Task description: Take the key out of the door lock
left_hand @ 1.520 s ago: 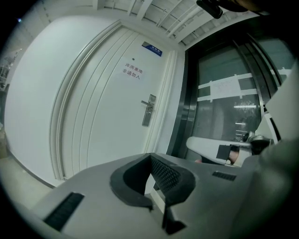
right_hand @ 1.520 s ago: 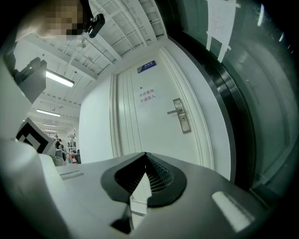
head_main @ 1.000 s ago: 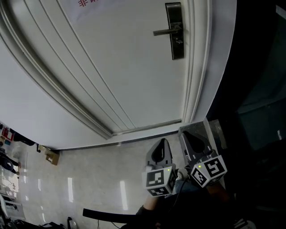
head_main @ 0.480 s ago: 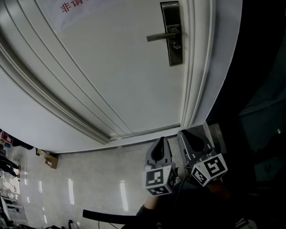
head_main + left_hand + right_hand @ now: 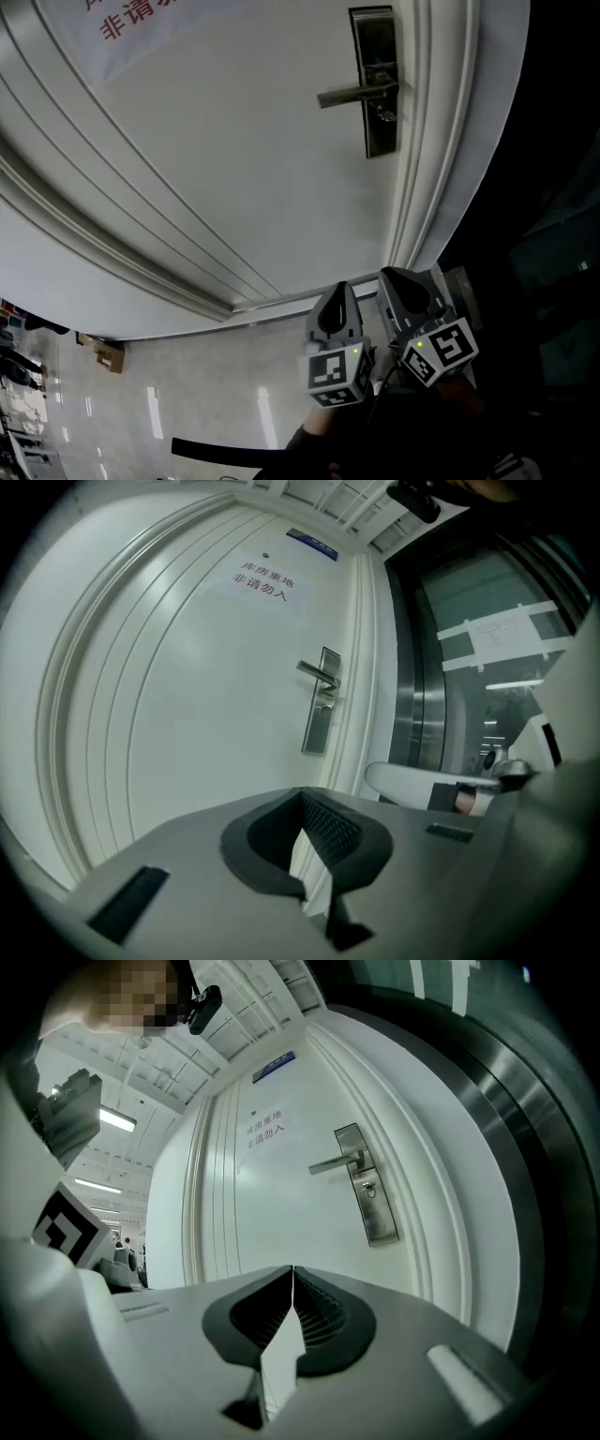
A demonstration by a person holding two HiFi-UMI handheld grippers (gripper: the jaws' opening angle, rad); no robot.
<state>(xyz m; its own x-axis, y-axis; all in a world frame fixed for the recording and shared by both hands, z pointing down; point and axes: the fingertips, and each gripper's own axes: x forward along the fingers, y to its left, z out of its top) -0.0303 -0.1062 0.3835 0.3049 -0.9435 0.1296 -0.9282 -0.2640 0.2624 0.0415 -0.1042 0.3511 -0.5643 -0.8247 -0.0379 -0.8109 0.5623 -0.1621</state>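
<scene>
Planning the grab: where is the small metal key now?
In the head view's upper right, the small metal key sits in the dark lock plate, just below the lever handle.

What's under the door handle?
A small key sits under the handle, on the metal lock plate. Its blade is hidden inside that plate.

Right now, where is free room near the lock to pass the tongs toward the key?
Free: the bare door panel left of and below the lock plate. Crowded: the handle sits just above the key, door frame close on the right.
</scene>
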